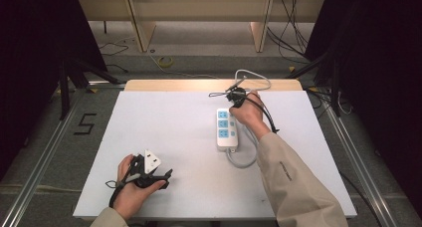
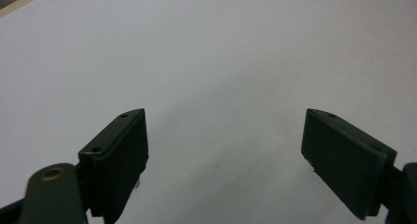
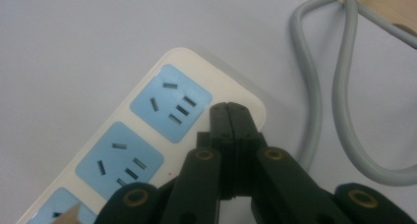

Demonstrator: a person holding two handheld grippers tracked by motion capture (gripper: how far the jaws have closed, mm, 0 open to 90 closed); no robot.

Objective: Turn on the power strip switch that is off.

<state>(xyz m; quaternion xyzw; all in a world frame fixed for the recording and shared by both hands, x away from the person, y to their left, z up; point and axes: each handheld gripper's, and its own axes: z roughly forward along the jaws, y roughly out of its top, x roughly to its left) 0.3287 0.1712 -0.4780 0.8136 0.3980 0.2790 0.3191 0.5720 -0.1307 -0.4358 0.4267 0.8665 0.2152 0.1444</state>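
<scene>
A white power strip (image 1: 226,129) with three blue sockets lies right of the table's middle, and its grey cable (image 1: 243,160) loops from the near end round to the far edge. My right gripper (image 1: 235,97) hovers at the strip's far end. In the right gripper view the right gripper (image 3: 229,106) is shut with nothing between the jaws, its tip over the end of the strip (image 3: 147,135) beside the last socket, with the cable (image 3: 314,101) to the right. My left gripper (image 1: 168,179) rests at the near left, and there the left gripper (image 2: 225,115) is open over bare table.
The white table top (image 1: 164,122) has a wooden strip (image 1: 174,84) along its far edge. Beyond it are wooden furniture legs (image 1: 142,28) and loose cables on the floor. A "5" mark (image 1: 84,123) and metal rails lie at the left.
</scene>
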